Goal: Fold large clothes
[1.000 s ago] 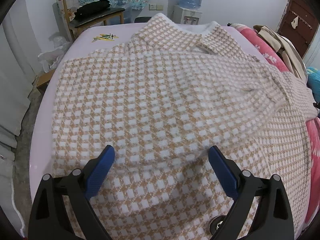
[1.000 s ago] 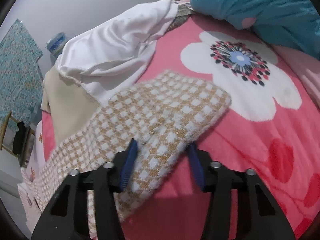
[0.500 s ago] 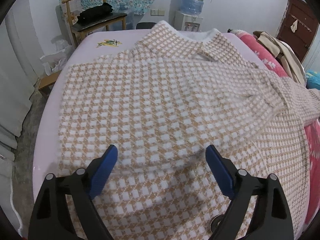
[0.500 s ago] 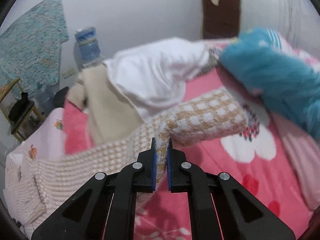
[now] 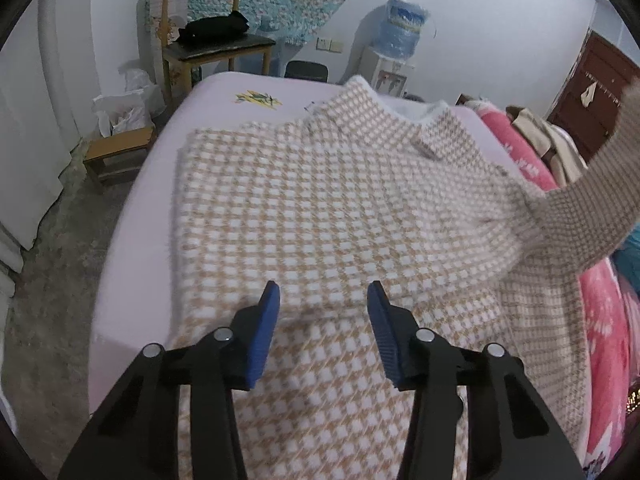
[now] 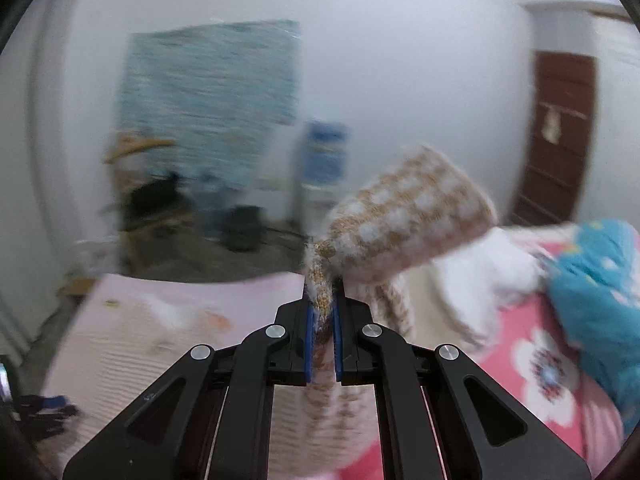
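Note:
A tan-and-white houndstooth sweater (image 5: 320, 200) lies spread flat on the pale pink bed (image 5: 132, 240). My left gripper (image 5: 322, 296) hovers over its near hem part, jaws closing, with no fabric pinched between the blue pads (image 5: 264, 320). The sweater's right sleeve (image 5: 592, 208) rises off the bed toward the upper right. In the blurred right wrist view my right gripper (image 6: 322, 300) is shut on that sleeve near its end, and the cuff (image 6: 412, 216) flops over above the fingers in mid-air.
A wooden chair (image 5: 216, 36) with a black item, a small stool (image 5: 116, 152) and a water dispenser (image 5: 400, 32) stand beyond the bed. A clothes pile (image 5: 540, 140) and pink flowered blanket (image 5: 600, 320) fill the right side, a blue pillow (image 6: 592, 288) too.
The right gripper closed on the sleeve end and swung it up off the pink blanket. The left gripper's jaws narrowed from wide, and it drew back a little over the sweater.

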### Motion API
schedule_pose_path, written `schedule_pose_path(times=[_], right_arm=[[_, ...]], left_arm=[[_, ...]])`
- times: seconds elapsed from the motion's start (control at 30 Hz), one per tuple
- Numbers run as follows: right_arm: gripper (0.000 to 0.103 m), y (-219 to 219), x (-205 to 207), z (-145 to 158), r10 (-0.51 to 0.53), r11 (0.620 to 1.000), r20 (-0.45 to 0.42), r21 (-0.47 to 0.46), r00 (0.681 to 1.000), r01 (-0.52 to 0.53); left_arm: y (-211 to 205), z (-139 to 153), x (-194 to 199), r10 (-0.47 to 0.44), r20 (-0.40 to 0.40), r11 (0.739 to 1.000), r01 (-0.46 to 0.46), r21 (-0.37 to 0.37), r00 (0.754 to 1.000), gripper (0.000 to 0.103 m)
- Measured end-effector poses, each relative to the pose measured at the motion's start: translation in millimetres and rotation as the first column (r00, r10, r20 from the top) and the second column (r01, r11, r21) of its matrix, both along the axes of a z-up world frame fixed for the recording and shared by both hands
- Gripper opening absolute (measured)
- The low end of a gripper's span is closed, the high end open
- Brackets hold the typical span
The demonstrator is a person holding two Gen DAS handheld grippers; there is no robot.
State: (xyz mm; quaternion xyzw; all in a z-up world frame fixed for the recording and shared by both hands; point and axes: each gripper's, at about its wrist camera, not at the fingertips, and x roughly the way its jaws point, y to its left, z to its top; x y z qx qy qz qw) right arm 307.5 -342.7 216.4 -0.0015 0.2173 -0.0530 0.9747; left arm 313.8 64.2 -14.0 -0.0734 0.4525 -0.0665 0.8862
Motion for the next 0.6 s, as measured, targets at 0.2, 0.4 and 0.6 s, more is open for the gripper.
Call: schedule_pose_path(times=[0.2, 0.4, 0.6], right_arm=[[0.006, 120, 13, 8, 0.282, 0.959, 0.033, 0.028, 0.959, -0.283], [0.066, 231, 37, -53, 0.581, 0.813, -0.146, 0.136, 0.801, -0.566], [0.072, 234, 43, -127, 0.632, 0.774, -0.32, 0.201, 0.706, -0.601]], left_arm=[[25, 7, -20, 0.032, 0.019, 0.999, -0.031, -0.039, 0.999, 0.042], [51, 2, -37, 0.067, -0.001, 0.994, -0.067, -0.089, 0.998, 0.042], [73, 4, -44, 0.057, 0.002, 0.986, -0.056, -0.155, 0.998, 0.042]])
